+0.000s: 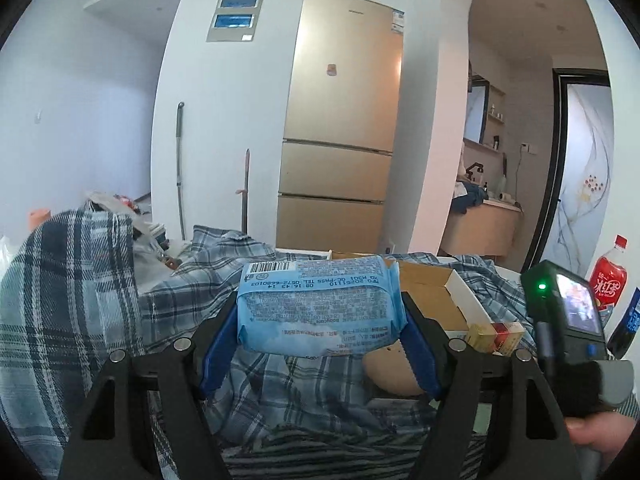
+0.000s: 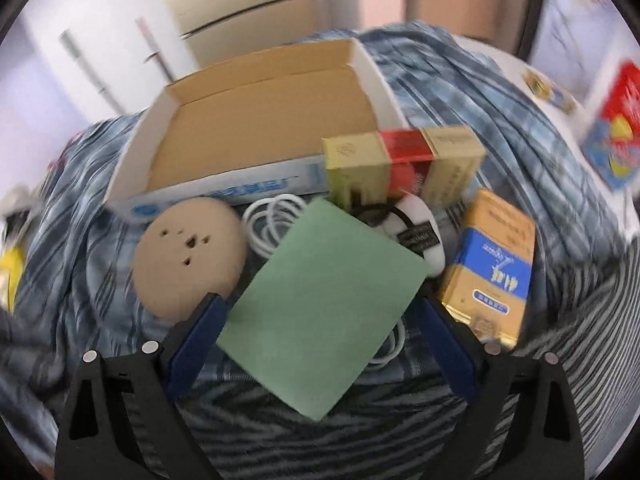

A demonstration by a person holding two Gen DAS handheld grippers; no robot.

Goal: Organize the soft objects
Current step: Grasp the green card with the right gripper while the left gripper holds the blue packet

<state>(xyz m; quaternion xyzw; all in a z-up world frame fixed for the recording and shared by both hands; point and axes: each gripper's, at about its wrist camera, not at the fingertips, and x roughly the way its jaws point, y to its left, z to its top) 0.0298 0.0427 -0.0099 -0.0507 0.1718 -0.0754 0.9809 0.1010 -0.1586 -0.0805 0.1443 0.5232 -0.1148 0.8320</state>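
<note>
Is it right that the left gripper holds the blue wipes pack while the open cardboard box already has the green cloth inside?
Not quite. The left gripper does hold the blue wipes pack, but the right wrist view shows the cardboard box empty; the green cloth lies in front of it.

The open cardboard tray [image 2: 256, 120] lies behind the round tan sponge [image 2: 188, 256] — flat green cloth [image 2: 324, 304] to its right, over the coiled white cable [image 2: 272, 224], gold-and-blue packet [image 2: 492, 268] further right.
</note>
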